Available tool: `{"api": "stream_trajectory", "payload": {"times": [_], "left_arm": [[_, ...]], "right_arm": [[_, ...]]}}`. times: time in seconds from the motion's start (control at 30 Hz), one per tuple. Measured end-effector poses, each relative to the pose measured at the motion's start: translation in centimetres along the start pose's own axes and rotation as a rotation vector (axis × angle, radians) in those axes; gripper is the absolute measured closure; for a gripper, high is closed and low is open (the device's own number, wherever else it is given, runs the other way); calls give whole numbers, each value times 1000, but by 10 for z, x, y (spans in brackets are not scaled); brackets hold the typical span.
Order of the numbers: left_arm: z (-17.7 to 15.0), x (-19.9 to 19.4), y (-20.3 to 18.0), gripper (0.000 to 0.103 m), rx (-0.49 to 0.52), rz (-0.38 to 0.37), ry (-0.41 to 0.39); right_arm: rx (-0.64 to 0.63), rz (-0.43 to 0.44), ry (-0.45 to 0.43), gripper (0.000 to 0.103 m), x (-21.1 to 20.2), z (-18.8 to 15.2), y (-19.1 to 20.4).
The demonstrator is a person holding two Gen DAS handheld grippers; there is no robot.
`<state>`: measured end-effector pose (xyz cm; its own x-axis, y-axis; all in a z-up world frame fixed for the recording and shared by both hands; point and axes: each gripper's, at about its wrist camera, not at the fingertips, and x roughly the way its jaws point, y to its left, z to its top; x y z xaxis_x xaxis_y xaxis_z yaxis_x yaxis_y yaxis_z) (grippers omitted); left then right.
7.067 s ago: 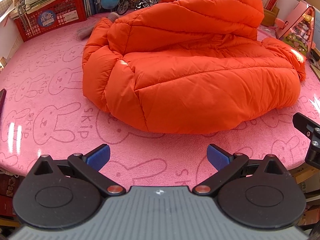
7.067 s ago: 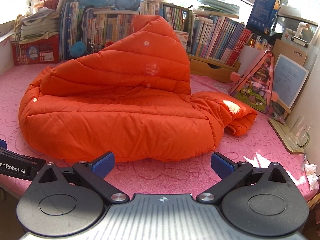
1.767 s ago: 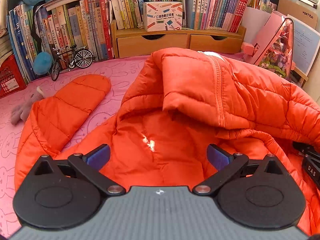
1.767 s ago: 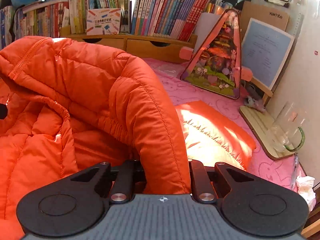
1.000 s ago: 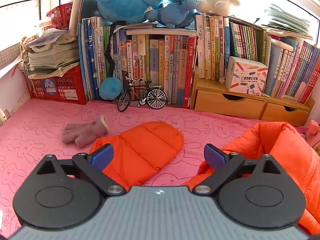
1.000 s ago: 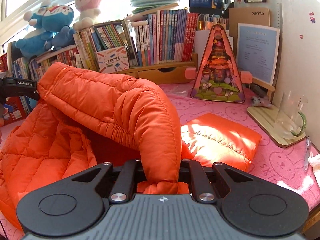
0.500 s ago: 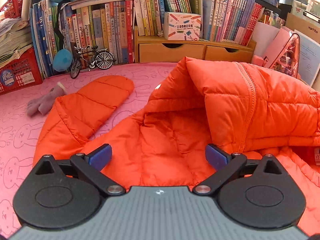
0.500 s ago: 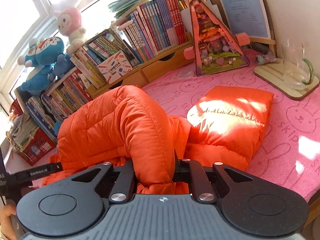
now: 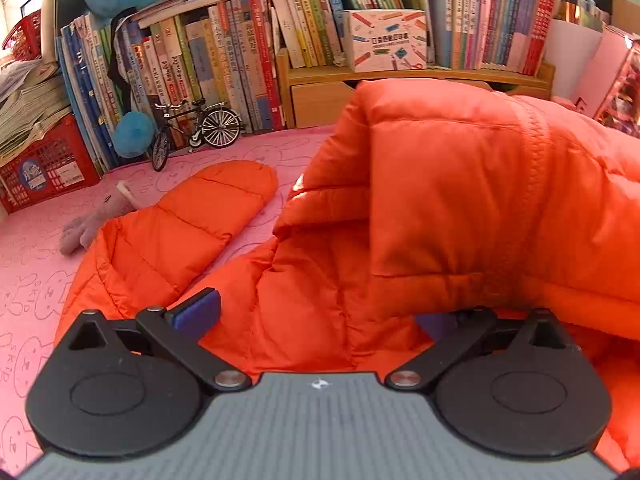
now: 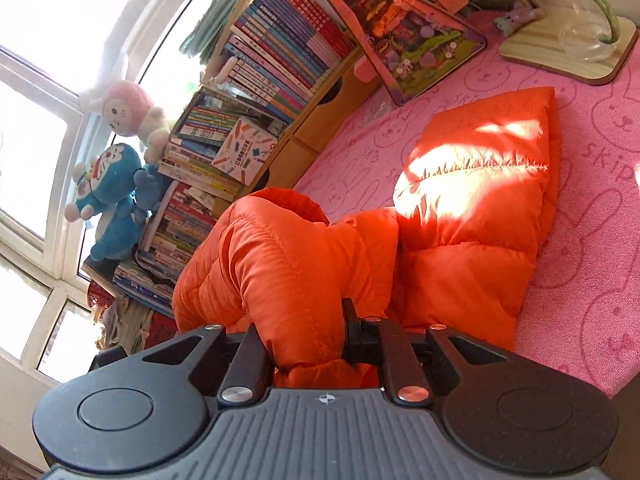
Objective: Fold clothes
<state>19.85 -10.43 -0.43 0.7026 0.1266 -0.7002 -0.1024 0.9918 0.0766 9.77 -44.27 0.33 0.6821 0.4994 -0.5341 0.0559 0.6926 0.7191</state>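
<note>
**Right wrist: jacket front gripped, mid-fold**

Right wrist view: right gripper [image 10: 306, 334] clamps a puffy fold of the orange jacket [image 10: 472, 216], which sprawls toward the surface's [image 10: 592, 280] near edge.

Left wrist view: left gripper [image 9: 318, 314] gapes wide, empty, over the lining [image 9: 304, 300]. Best carry the flap across low, keeping edges aligned.

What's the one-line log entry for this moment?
task: fold clothes | right gripper: shut on jacket, bunched fold lifted | left gripper: open, over jacket | sleeve: flat on pink cloth
</note>
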Motion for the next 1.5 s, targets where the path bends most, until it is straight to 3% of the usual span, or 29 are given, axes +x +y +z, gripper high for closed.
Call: {"api": "stream_trajectory", "payload": {"times": [0.1, 0.27, 0.4, 0.5, 0.6, 0.7, 0.8, 0.87, 0.9, 0.97, 1.0, 1.1, 1.3, 1.4, 1.5], "left_arm": [[20, -3, 16, 0, -68, 17, -39], [42, -15, 32, 0, -101, -2, -108], [43, -16, 25, 0, -50, -15, -129], [39, -10, 16, 0, -19, -24, -112], [34, -3, 8, 0, -2, -42, -85], [31, 0, 4, 0, 10, -58, -77], [28, 1, 0, 0, 34, -69, -70], [24, 0, -3, 0, 54, -92, -66], [22, 0, -5, 0, 66, -102, -64], [16, -3, -9, 0, 93, -127, -58], [13, -5, -11, 0, 106, -142, -53], [6, -15, -19, 0, 136, -203, -38], [5, -39, -45, 0, 123, -331, -34], [11, -40, -59, 0, 102, -273, -47], [18, -33, -60, 0, 49, -159, -66]], "right_arm": [[-55, -28, 5, 86, 0, -4, 4], [-306, -195, -12, 79, 10, -24, 28], [-638, -450, -115, 50, 24, -53, 58], [-942, -602, -234, 43, 40, -78, 85], [-1138, -675, -284, 31, 62, -87, 102], [-1339, -774, -354, 27, 90, -97, 107], [-1539, -865, -421, 10, 119, -107, 111], [-1637, -861, -419, 8, 131, -113, 108], [-1652, -845, -391, 12, 137, -113, 107], [-1609, -805, -313, 51, 145, -106, 108], [-1545, -798, -295, 76, 147, -99, 108], [-1316, -740, -296, 82, 132, -71, 112], [-856, -419, -340, 84, 52, -22, 112], [-669, -271, -360, 84, 12, -2, 110], [-645, -252, -394, 84, -15, -4, 106]]}}
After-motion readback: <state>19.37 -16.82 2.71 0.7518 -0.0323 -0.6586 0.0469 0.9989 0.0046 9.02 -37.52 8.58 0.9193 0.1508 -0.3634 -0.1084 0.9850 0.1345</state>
